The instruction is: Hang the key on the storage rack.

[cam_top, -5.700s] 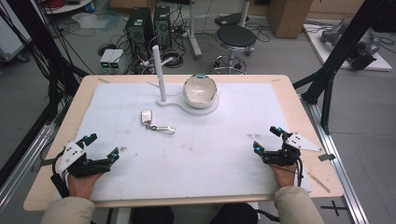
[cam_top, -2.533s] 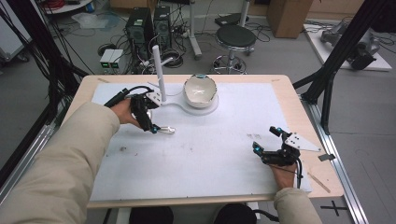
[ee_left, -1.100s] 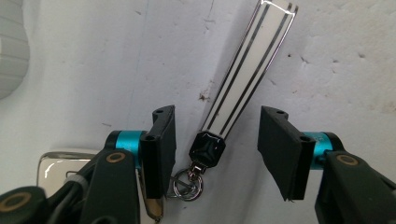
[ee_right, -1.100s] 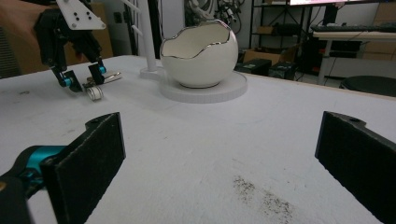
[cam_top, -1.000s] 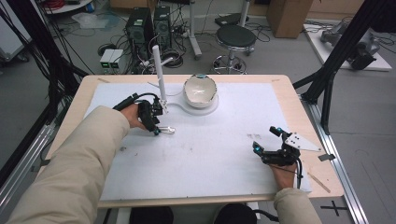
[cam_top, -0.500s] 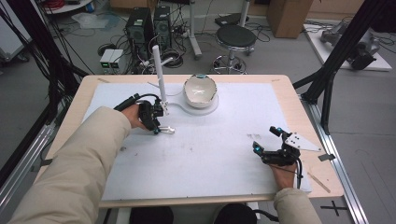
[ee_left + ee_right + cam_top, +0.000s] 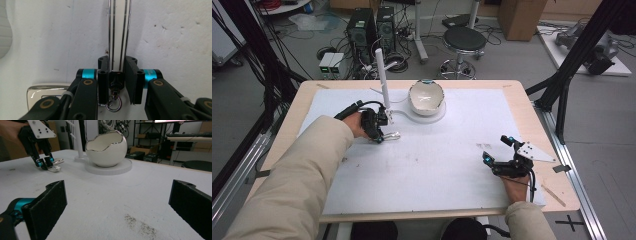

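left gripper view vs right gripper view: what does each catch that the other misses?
Left gripper view: a small metal ring below the jaws, which sit close around a chrome-edged white bar, plus a chrome-rimmed white tag. Right gripper view: the egg-shaped bowl on its round base, the white post, its own wide-open jaws. Both: the left hand-held gripper and the white mat.

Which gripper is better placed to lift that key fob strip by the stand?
Left. The left gripper is down at the key fob strip, its jaws on either side of it. The right gripper sits open near the table's right edge, well away.
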A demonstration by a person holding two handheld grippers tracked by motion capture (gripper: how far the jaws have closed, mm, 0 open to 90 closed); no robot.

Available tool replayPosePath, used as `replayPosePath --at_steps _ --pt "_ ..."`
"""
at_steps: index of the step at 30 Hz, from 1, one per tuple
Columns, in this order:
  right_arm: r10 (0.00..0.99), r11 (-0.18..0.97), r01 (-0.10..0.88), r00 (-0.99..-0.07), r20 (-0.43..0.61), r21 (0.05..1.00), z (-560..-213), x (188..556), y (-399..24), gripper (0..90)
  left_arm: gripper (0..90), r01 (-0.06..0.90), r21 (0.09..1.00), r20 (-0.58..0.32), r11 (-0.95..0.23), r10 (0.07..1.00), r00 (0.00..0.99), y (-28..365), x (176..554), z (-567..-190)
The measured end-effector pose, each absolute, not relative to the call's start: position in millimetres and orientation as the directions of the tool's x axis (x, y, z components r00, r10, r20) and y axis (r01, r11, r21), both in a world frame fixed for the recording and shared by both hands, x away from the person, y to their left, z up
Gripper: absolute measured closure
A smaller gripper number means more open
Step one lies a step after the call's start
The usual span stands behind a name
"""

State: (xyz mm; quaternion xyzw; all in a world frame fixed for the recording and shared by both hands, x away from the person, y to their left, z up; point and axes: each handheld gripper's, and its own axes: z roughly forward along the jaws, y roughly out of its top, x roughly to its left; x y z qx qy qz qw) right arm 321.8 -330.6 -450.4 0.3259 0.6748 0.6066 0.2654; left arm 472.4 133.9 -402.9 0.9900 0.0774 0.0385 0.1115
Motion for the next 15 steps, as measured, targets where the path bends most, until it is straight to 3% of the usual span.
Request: replayPosePath --at_steps 15 --pt "0.763 0.053 0.118 -0.646 0.036 0.992 -450.3 321.8 -330.4 0.7 74.2 0.214 0.426 0.039 -0.879 0.254 0.966 151.7 470.2 -383.0"
